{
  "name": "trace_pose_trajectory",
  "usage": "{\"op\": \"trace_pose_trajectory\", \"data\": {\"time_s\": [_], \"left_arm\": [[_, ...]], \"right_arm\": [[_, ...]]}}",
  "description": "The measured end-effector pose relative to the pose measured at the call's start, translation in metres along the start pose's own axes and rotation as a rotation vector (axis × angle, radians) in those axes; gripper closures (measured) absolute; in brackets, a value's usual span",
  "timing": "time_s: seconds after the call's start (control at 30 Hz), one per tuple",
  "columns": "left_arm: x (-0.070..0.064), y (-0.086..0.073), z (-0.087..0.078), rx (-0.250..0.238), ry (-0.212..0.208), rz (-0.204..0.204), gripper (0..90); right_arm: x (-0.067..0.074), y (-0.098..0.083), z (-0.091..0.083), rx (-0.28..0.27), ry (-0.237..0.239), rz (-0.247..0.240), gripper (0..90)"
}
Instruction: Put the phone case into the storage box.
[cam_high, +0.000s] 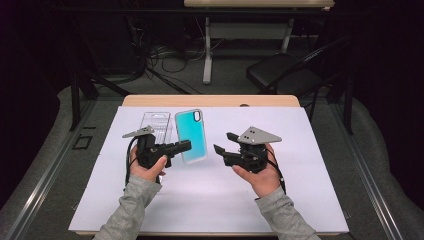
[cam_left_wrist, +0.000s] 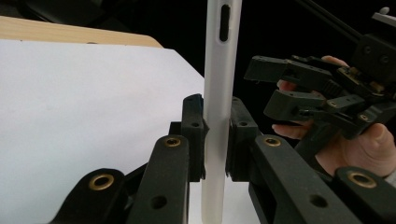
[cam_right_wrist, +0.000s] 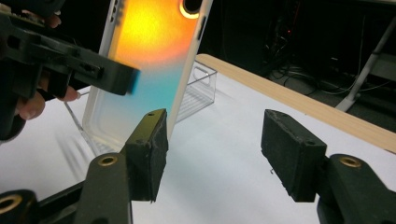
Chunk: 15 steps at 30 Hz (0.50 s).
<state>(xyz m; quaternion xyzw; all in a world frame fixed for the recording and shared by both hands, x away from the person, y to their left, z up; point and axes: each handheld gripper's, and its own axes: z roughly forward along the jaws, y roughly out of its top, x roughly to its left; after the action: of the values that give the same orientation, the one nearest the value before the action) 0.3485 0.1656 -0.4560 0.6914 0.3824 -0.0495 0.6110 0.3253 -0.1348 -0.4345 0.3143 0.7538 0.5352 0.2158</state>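
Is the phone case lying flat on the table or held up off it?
Held up. The left claw clamps the phone case on edge between its pads; in the high view it stands lifted above the white sheet.

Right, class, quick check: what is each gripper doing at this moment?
Left gripper: shut on the phone case, held on edge above the table.
Right gripper: open, nothing between its jaws, just beside the case.

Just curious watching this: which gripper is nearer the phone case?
Left. The left gripper is clamped on the phone case; the right gripper hangs open beside it, apart.
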Motion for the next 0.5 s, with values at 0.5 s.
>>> {"op": "trace_pose_trajectory", "data": {"time_s": [0.5], "left_arm": [[-0.001, -0.011, 0.001, 0.025, -0.011, 0.019, 81.2]], "right_arm": [[-0.002, -0.013, -0.007, 0.016, 0.025, 0.029, 31.2]]}}
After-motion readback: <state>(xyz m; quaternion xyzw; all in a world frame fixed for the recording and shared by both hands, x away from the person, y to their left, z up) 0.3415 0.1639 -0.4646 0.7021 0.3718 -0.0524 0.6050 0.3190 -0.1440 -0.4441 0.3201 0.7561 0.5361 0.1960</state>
